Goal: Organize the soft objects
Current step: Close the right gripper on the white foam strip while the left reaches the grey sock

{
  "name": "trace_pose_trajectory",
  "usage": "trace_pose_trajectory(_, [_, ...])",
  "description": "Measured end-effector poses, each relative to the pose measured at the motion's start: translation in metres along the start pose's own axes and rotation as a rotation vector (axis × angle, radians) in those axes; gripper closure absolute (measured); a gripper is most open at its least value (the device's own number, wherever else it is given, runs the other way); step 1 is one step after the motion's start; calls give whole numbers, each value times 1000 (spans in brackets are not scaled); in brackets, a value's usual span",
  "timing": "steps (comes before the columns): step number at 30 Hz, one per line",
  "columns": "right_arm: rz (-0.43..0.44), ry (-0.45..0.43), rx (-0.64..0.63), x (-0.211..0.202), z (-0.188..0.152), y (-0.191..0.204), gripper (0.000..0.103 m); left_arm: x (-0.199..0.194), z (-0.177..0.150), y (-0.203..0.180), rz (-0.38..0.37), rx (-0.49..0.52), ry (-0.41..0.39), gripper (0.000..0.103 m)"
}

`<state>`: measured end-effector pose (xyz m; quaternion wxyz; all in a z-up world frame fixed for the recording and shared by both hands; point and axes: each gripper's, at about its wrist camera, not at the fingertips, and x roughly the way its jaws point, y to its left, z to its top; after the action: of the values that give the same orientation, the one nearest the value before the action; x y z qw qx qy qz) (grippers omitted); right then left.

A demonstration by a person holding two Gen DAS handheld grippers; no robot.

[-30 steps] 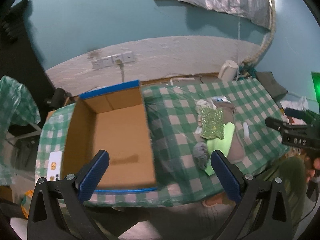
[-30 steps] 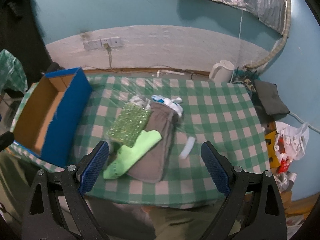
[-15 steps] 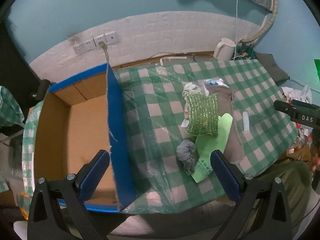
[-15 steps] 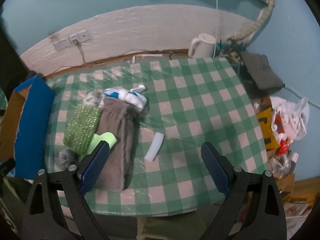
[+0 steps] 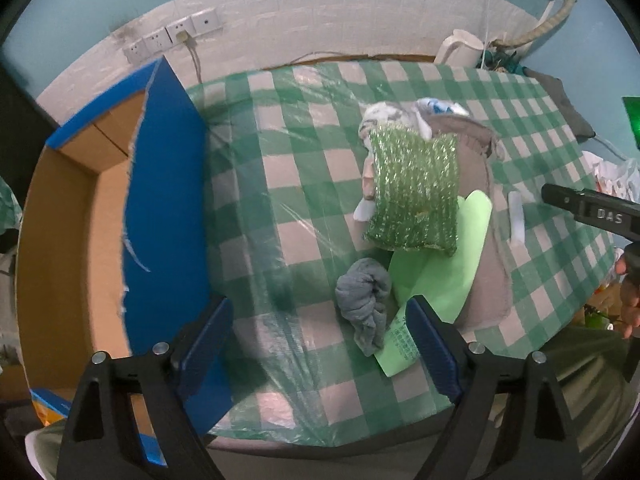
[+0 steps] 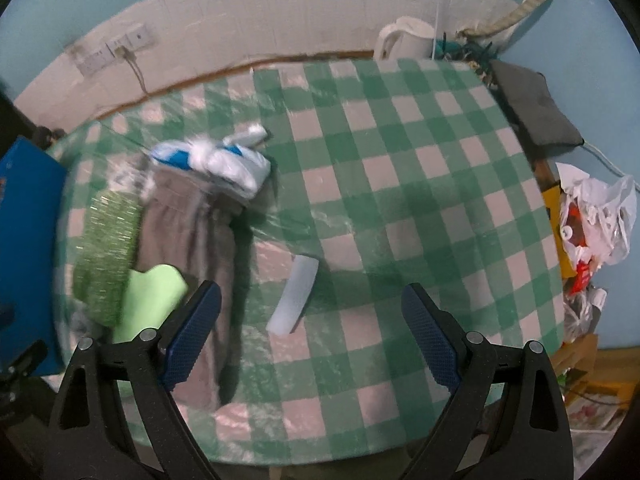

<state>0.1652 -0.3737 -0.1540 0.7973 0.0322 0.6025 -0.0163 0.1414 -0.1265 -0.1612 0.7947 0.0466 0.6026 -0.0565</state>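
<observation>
One surface (image 5: 304,184) is seen, covered by a green-and-white checked cloth under clear plastic. One open cardboard box (image 5: 164,208) with blue outer walls is set at its left end, its long axis running from near to far. One heap of soft things is gathered right of the box, well apart from it. In the heap, one grey-brown cloth (image 6: 188,232) is laid with its long axis near to far, and on its far end one white-and-blue bundle (image 6: 224,160) is rested. One glittery green pad (image 5: 414,192) is laid over the left side of the cloth, its long axis near to far. One light green folded piece (image 5: 440,272) is partly tucked under the pad and is pointed toward the near edge. One balled grey sock (image 5: 364,300) is placed just beside it, to the left. One small white strip (image 6: 294,294) is laid apart, right of the heap, tilted slightly.

Two grippers are counted. The left hand-held gripper (image 5: 320,344) is held spread above the sock, its jaws having just been closing, with nothing pressed. The right hand-held gripper (image 6: 312,336) is held wide apart over the strip, empty.
</observation>
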Motion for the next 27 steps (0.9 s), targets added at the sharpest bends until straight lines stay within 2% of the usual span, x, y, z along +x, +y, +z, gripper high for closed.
trace_pose_trajectory(2, [-2, 37, 19, 15, -1, -3, 17, 5, 0, -3, 4, 9, 4, 14])
trace_pose_trajectory(8, [7, 115, 65, 46, -5, -11, 22, 25, 5, -4, 17, 8, 38, 14])
trace_pose_trajectory(12, [-6, 131, 56, 55, -6, -11, 23, 34, 5, -4, 28, -1, 55, 14])
trace_pose_trajectory(18, [17, 132, 66, 65, -3, -10, 32, 43, 4, -8, 34, 3, 68, 14])
trace_pose_trajectory(21, [20, 119, 62, 67, -1, -5, 40, 46, 6, -6, 35, -6, 77, 14])
trace_pose_trajectory(23, [24, 121, 59, 71, -2, 0, 51, 49, 7, -5, 37, -14, 83, 14])
trace_pose_trajectory(27, [12, 113, 46, 72, -7, 8, 67, 56, 8, -2, 26, -23, 92, 14])
